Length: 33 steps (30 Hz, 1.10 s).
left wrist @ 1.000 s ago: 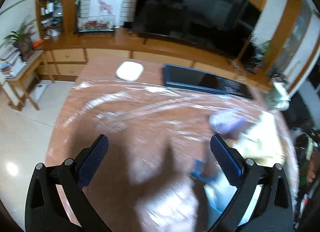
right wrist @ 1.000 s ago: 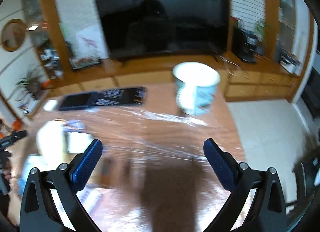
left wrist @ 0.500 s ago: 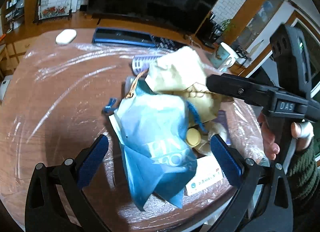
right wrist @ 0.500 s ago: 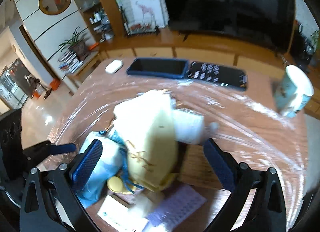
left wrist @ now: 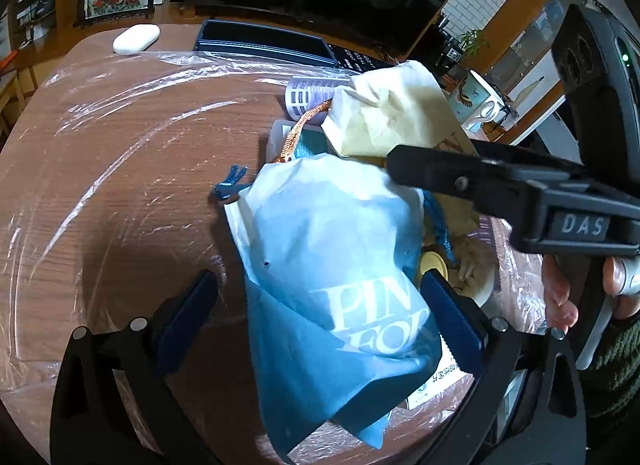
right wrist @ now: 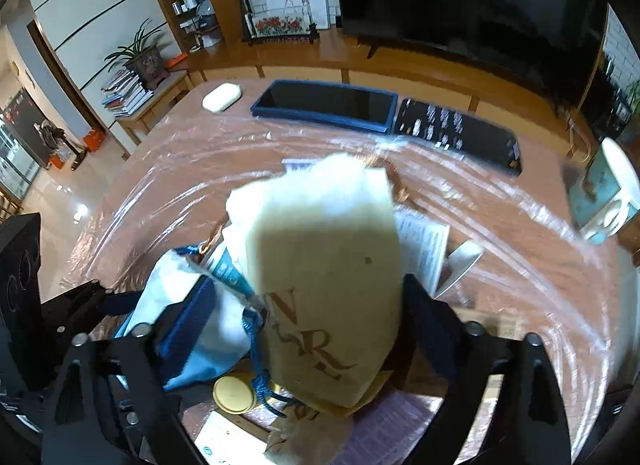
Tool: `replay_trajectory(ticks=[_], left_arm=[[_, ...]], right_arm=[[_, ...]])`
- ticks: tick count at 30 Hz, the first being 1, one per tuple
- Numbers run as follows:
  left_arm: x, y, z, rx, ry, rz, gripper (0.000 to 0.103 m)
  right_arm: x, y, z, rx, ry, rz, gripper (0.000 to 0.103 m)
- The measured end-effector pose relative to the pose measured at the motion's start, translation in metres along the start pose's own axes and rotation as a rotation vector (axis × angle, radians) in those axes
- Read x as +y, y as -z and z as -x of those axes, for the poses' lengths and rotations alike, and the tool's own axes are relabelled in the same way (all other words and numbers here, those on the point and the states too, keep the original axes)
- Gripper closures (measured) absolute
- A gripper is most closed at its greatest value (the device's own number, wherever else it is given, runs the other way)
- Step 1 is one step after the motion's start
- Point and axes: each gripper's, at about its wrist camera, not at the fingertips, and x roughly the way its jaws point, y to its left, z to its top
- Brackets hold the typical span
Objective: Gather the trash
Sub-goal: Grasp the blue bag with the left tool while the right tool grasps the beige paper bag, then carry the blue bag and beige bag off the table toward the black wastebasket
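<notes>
Your landmark is the round wooden table (left wrist: 100, 193) under clear plastic film: its far edge runs just behind the tablet (right wrist: 326, 105) and the dark keyboard (right wrist: 460, 133), and on the side of the table away from the trash a wide stretch of film lies bare, giving you open room there. The trash sits heaped at the table's near edge. You have two drawstring bags in it: one blue bag (left wrist: 340, 277) and one cream bag (right wrist: 324, 289), leaning together, with loose papers and one yellow lid (right wrist: 234, 393) under them. Your left gripper (left wrist: 320, 305) stands spread wide with the blue bag between its pads; whether the pads press it you cannot tell. Your right gripper (right wrist: 308, 317) has just been narrowing, with the cream bag between its pads; the left pad still stands clear of it, so the bag is not yet pinched. On the table's far edge you also have one white pebble-shaped case (right wrist: 222, 97), and one mug (right wrist: 608, 193) stands at the table's right edge.
</notes>
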Motion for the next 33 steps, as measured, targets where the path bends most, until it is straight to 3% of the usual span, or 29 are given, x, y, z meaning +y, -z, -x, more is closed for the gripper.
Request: replay_trajectory(ticks=[6,14,27,33], left_arm=[[0.002,0.002,-0.001,0.011,0.021,-0.015,0.016],[0.001,0.004,0.006,0.005,0.025,-0.047,0.032],[-0.002,0.004,0.042,-0.091,0.048,-0.025,0.036],[-0.006,0.009,0.054,-0.112,0.05,-0.034,0.036]], right_arm=[[-0.003,0.001,0.004,-0.008,-0.016,-0.019,0.023],[-0.008,0.006,0.009,-0.043,-0.017,-0.037,0.053],[-0.02,0.018,0.067,-0.222,-0.074,-0.131,0.056],[-0.026,0.037,0.095,-0.284,-0.052,-0.163,0.057]])
